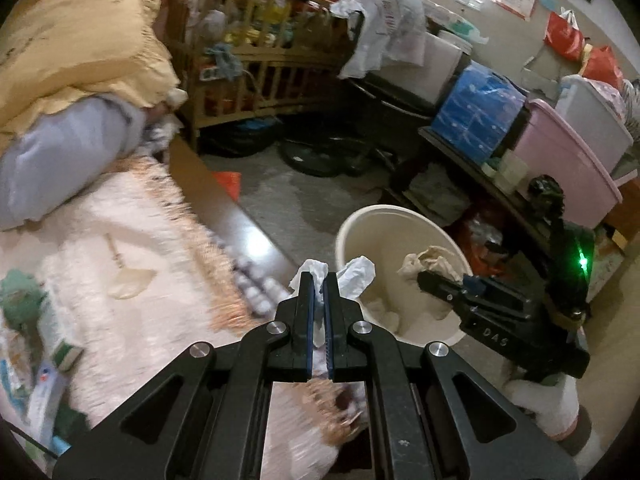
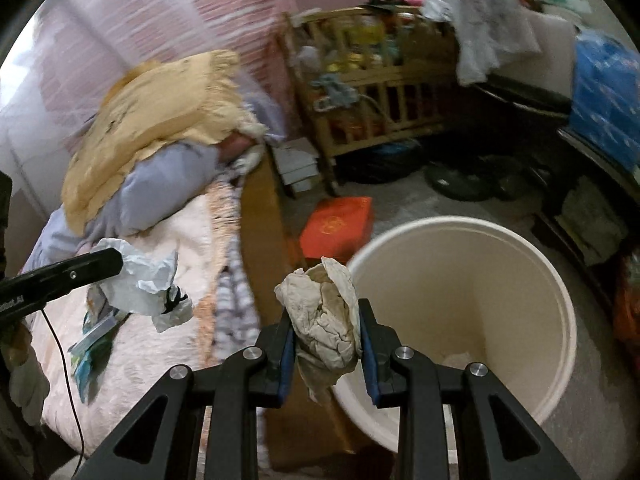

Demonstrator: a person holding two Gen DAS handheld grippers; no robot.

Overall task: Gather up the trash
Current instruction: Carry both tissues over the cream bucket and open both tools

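bin: cream round bucket (image 2: 516, 276) on the floor beside the bed, right of the bed's edge; open top
bin contents: pale crumpled scraps at the bottom (image 1: 384, 312); what they are is hard to tell
other containers: pink tub (image 1: 568, 160), grey lidded box (image 1: 592, 120) and blue box (image 1: 480, 112) stacked on the far right shelf; contents not visible
left gripper (image 1: 319, 286): jaws nearly closed, pinching a white crumpled tissue (image 1: 352, 276) that sticks out above and to the right of the pads; held over the bed's edge, just left of the bin rim
right gripper (image 2: 326, 320): jaws narrow, clamped on a beige crumpled paper wad (image 2: 326, 320); wad bulges above the pads and hangs below them, held at the bin's near left rim
cross view: in the left wrist view the right gripper and its wad sit over the bin's mouth
bed (image 1: 132, 252): pink fuzzy blanket, yellow pillow (image 2: 160, 120) on grey bedding at the far end; a flat beige scrap (image 1: 128, 280) and packets lie on the blanket
floor: orange flat box (image 2: 338, 224) near the bin
unclear: motion blur on the bed and crib (image 1: 256, 64); crib contents indistinct; lower bin wall cut off by gripper frames
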